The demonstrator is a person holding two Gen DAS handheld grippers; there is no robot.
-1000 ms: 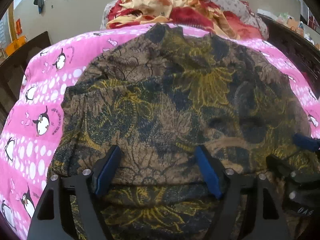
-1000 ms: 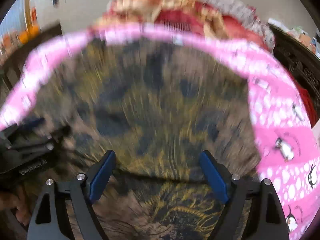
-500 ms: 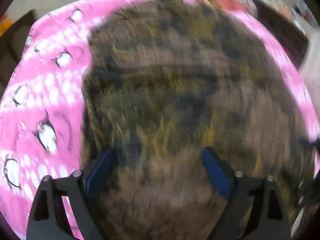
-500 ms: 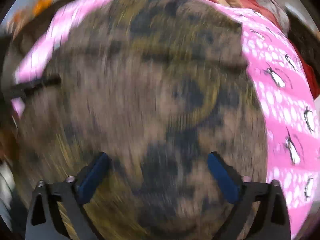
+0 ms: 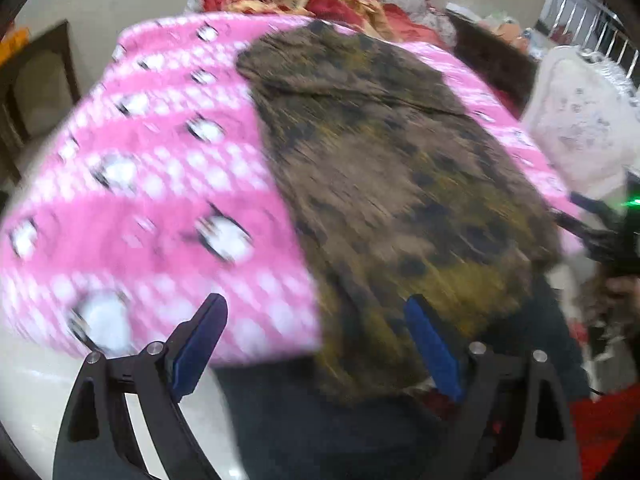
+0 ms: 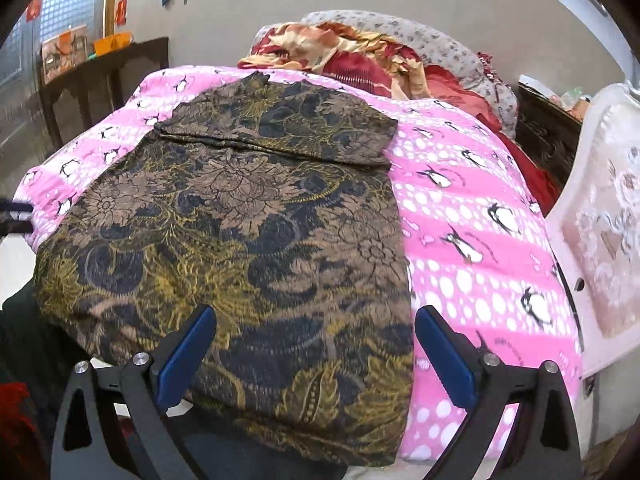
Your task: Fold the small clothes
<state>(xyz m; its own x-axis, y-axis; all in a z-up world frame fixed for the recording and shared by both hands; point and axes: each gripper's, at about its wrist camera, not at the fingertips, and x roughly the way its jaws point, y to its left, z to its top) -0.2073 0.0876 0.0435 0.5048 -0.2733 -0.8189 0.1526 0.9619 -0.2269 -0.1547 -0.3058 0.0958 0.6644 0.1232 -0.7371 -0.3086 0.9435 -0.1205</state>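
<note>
Lying flat on the bed, the brown and gold flowered garment (image 6: 248,216) stretches away from both pairs of fingers, its far end folded back over itself in a straight crease. Under it is a pink penguin blanket (image 6: 472,216) that covers the bed.

The right gripper (image 6: 316,344) hangs above the near end of the garment with its blue-padded fingers (image 6: 186,354) spread wide and released; the cloth shows in the gap between them but neither pad presses on it. The garment's near edge droops over the side of the bed just below these fingers, and its right edge runs close by the right finger.

The left gripper (image 5: 316,344) is also released, fingers (image 5: 200,344) wide apart and empty. This view is blurred. Its left finger is over the pink blanket, its right finger over the near corner of the garment (image 5: 384,184), without gripping it. Beyond the far end of the garment, a heap of red and gold bedding (image 6: 352,56) lies at the head of the bed.
</note>
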